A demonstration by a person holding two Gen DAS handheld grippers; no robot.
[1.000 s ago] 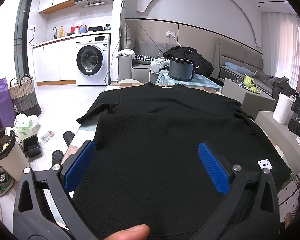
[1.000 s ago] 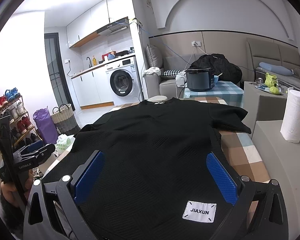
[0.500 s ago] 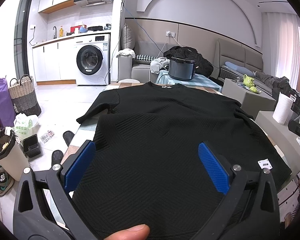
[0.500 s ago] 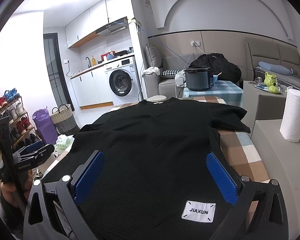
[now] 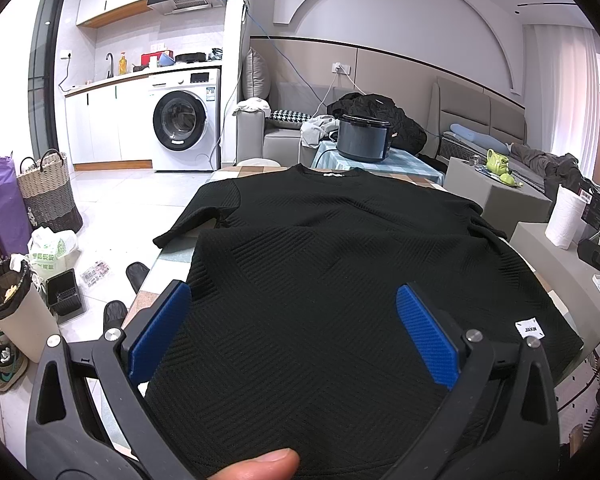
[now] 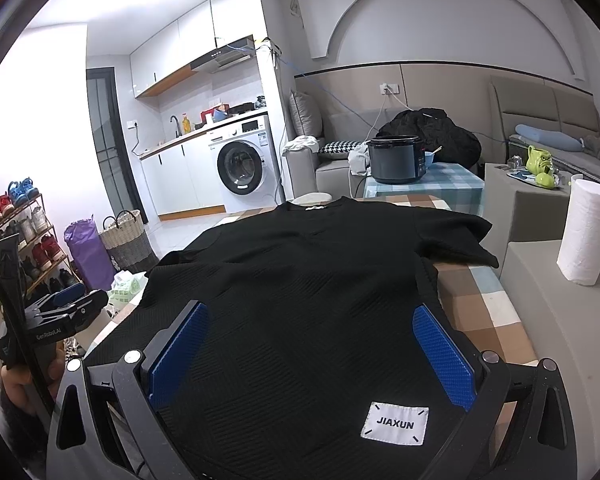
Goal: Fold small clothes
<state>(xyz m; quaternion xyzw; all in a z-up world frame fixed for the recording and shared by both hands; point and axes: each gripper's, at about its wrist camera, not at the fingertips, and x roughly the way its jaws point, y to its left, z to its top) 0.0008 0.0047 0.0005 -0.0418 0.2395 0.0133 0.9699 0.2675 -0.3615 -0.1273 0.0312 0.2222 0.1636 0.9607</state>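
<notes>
A black textured T-shirt (image 5: 332, 248) lies spread flat on the checked table, collar at the far end, sleeves out to both sides. The same T-shirt (image 6: 312, 280) fills the right wrist view, with a white JIAXUN label (image 6: 394, 419) near the hem. My left gripper (image 5: 292, 320) hovers open over the hem's left part, blue pads wide apart with nothing between them. My right gripper (image 6: 310, 340) hovers open over the hem's right part, just above the label. A thumb tip (image 5: 256, 465) shows at the bottom of the left wrist view.
A paper towel roll (image 6: 586, 232) stands on a grey block right of the checked table (image 6: 480, 304). A rice cooker (image 6: 398, 160) sits on a smaller table behind. Left on the floor are a bin (image 5: 10, 312), baskets and slippers. The left gripper's body (image 6: 60, 312) shows at the right wrist view's left edge.
</notes>
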